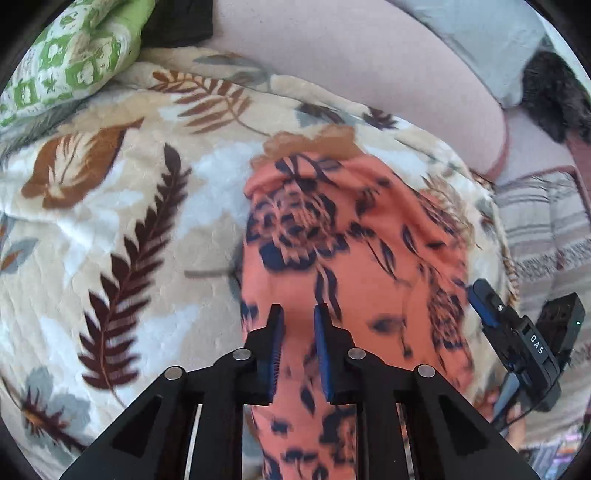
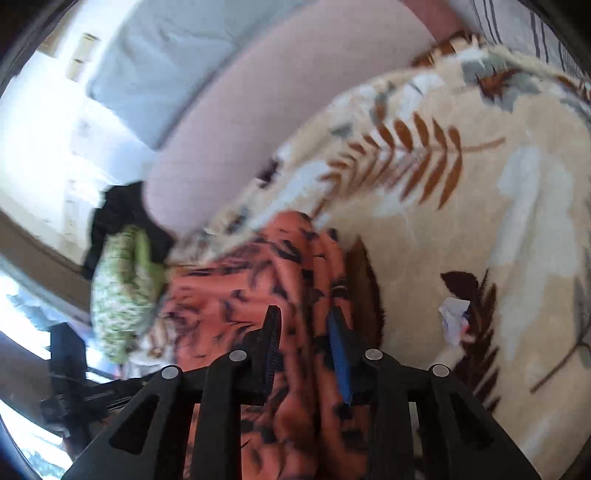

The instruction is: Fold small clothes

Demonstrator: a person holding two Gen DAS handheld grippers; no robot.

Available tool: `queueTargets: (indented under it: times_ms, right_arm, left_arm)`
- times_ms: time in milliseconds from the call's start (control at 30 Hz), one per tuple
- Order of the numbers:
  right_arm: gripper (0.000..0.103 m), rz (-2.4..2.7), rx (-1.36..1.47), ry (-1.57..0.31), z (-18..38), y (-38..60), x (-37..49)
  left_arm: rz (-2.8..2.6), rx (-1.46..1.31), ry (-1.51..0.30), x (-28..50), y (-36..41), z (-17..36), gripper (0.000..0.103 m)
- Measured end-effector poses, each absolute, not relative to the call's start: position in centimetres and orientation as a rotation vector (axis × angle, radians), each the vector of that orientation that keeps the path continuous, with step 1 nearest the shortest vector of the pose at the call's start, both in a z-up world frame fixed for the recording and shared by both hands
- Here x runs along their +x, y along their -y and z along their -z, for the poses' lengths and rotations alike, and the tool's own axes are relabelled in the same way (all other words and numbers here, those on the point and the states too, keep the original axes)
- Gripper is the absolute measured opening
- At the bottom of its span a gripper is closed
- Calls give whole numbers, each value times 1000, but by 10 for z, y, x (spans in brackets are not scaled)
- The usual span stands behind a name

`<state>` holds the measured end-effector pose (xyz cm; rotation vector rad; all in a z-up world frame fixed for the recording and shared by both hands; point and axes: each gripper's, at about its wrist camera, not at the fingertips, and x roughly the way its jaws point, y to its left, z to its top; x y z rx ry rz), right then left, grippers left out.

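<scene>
Both grippers, left and right, jaws pinching orange garment edges over leaf blanket.

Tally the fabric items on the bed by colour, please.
Orange floral garment: 1
Green-and-white patterned cloth: 1
Black cloth: 1
Cream leaf-print blanket: 1
Pink cushion: 1
Total: 5
</scene>
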<state>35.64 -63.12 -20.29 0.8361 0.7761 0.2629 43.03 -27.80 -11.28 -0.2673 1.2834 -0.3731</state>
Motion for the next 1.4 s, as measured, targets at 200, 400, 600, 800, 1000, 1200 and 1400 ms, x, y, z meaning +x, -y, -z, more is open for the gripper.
queueTargets:
  times_ms: [200, 400, 600, 800, 1000, 1200, 1400]
  right_arm:
    - [30, -239, 711, -963, 229, 600, 331]
    - [19, -252, 655, -848, 215, 587, 299]
    - [39, -200, 754, -950, 248, 593, 298]
    - [50, -166, 673, -988, 237, 594, 297]
    - [51, -151, 582, -1001, 219, 593, 304]
    - [52, -147, 628, -900, 191, 612, 330]
    - [52, -141, 770, -926, 204, 622, 402]
  left_arm:
    - [392, -253, -1237, 368, 276, 135, 38]
    - [356, -257, -1255, 355, 275, 144, 39]
    - [310, -204, -1259, 347, 276, 151, 41]
    - [297, -213, -1256, 338, 275, 153, 42]
    - [314, -232, -1261, 335, 273, 148, 42]
    - [409, -393, -1196, 333, 249, 113, 30]
    - [326, -294, -1170, 408, 252, 96, 40]
